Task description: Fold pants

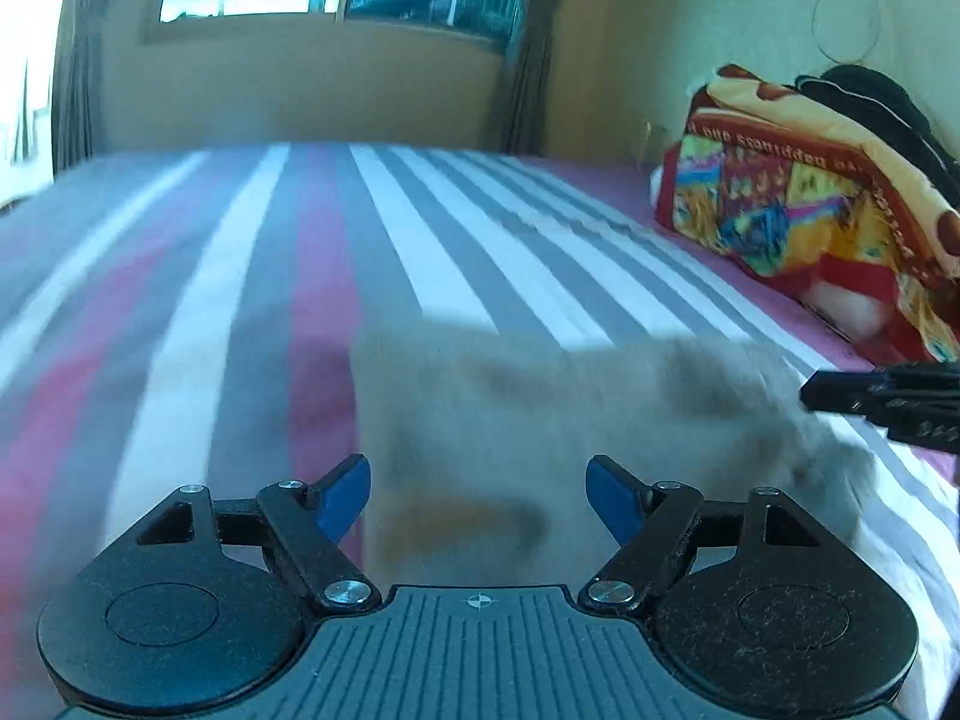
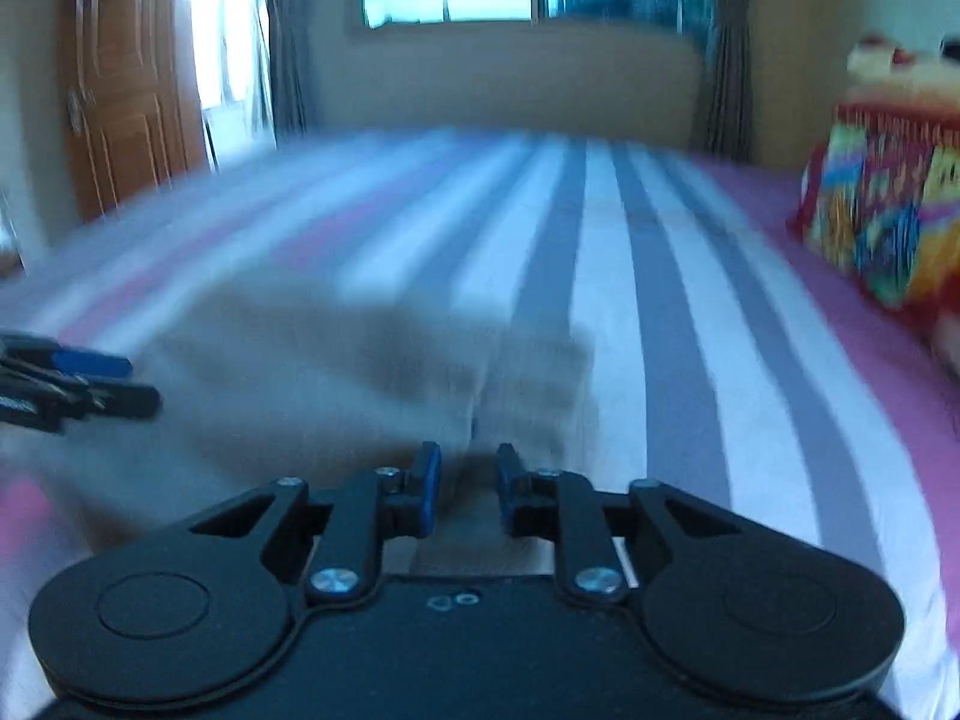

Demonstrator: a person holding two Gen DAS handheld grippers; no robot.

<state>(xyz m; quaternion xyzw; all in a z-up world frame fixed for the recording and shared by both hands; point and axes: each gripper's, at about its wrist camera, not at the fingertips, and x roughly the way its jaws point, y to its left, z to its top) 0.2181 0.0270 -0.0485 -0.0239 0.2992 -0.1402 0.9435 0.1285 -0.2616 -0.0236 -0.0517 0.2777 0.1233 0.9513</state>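
Observation:
The pants (image 1: pixel 570 420) are a pale grey-beige bundle lying on the striped bed, blurred by motion. My left gripper (image 1: pixel 478 501) is open, its blue pads wide apart just above the near edge of the pants, holding nothing. My right gripper (image 2: pixel 468 492) has its pads partly apart over the near edge of the pants (image 2: pixel 360 384), with fabric showing in the gap; no grip is visible. Each gripper shows in the other's view: the right one at the far right (image 1: pixel 888 402), the left one at the far left (image 2: pixel 72 384).
The bed sheet (image 1: pixel 420 228) has grey, white and pink stripes. A colourful folded blanket (image 1: pixel 810 204) lies at the right side by the wall, also in the right wrist view (image 2: pixel 888 204). A window and curtains stand behind the bed, a wooden door (image 2: pixel 120 90) at left.

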